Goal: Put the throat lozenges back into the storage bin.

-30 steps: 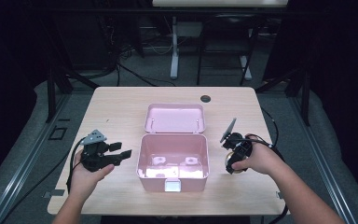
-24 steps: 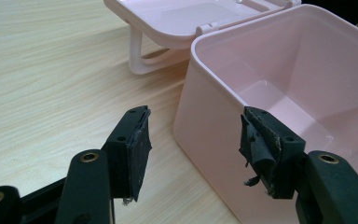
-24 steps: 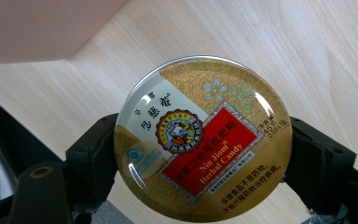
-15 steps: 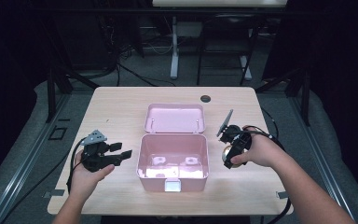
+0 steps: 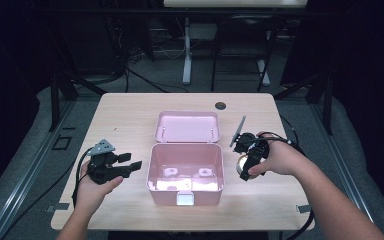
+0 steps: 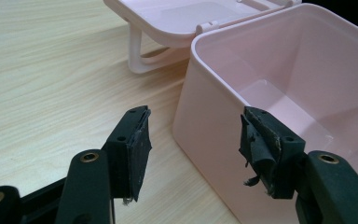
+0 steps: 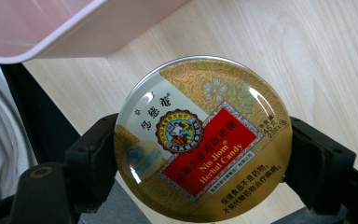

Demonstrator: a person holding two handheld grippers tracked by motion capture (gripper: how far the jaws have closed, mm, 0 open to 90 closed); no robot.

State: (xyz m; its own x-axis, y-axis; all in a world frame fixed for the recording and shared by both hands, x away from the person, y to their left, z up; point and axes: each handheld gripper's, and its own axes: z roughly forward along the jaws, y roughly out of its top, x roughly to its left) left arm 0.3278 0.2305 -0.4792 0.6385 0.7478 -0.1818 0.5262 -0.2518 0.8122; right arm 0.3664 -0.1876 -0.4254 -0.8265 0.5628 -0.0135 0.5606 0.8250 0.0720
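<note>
Table (image 5: 130,120) carries a pink box (image 5: 185,172) at centre, lid (image 5: 187,127) flipped flat back at 12 o'clock, inside looks bare apart from glare. Left claw (image 5: 130,164) sits at 9 o'clock of the box, released, jaws spread wide; in the left gripper view they straddle the box's near corner without touching it. Right claw (image 5: 243,165) is at 3 o'clock, just beside the box wall, clenched on a round gold candy tin (image 7: 200,140) held by its rim, face toward the camera. Likely next: tin goes into the box. Risks: rim grip on a smooth round tin is thin, so a tilt could let it slip or rotate out; a low approach would clip the box wall and shove the unbraced box.
</note>
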